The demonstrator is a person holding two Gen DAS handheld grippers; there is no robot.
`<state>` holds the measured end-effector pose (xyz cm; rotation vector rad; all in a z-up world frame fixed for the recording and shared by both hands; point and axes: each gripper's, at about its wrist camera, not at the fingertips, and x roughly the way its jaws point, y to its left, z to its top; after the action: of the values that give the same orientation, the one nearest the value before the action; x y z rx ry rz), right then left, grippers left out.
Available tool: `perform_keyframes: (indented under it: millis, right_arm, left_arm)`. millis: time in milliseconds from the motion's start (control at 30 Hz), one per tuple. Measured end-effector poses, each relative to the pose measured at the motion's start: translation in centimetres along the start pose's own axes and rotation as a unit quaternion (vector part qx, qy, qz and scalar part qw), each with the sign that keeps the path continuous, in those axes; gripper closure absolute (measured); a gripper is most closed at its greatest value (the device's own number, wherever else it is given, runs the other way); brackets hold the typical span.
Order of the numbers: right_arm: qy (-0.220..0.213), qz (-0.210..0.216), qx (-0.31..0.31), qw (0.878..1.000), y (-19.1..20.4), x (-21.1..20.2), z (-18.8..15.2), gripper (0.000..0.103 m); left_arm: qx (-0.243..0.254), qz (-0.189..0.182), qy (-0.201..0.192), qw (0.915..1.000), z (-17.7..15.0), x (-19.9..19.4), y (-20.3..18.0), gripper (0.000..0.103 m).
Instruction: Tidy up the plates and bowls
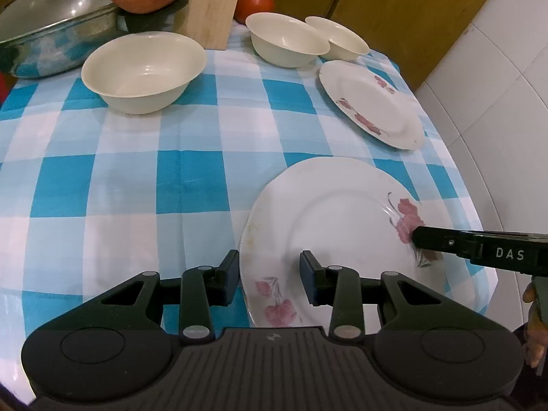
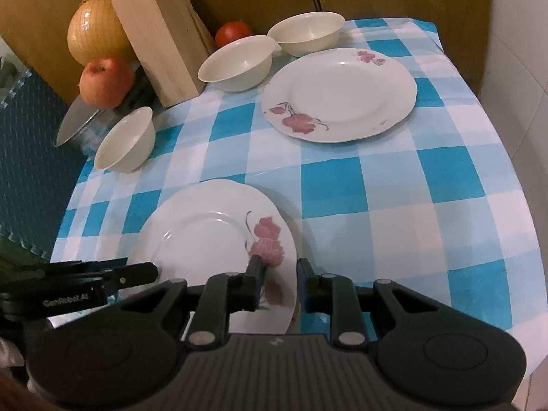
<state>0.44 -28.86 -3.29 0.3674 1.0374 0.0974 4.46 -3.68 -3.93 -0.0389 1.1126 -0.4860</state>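
Left gripper (image 1: 269, 277) part-open astride near rim of round white rose-printed plate (image 1: 328, 236) by table's near edge, right gripper (image 2: 280, 282) narrowly parted astride its opposite rim, grip uncertain, second matching plate (image 2: 339, 94) toward the far right corner, three cream bowls (image 2: 236, 63) along the far edge.

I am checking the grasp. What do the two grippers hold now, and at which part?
Both straddle the rim of the near plate: the left gripper at its left edge, the right gripper at its right edge. Whether the pads press cannot be told.

Two flowered plates (image 2: 339, 94) and three cream bowls (image 1: 144, 72) sit on checkered cloth.
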Motion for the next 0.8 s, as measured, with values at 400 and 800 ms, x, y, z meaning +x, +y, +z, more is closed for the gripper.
perform_keyframes:
  millis: [400,800]
  right_arm:
    - [-0.003,-0.025,-0.028,0.999,0.8,0.45,-0.4,0.085]
    - [-0.019,-0.035,-0.021,0.999,0.18,-0.08,-0.25,0.085]
  left_arm:
    - [0.001,-0.002,-0.001,1.0,-0.07,0.04,0.05,0.058]
    - [0.002,0.001,-0.016,0.9999,-0.04,-0.59,0.25,0.059]
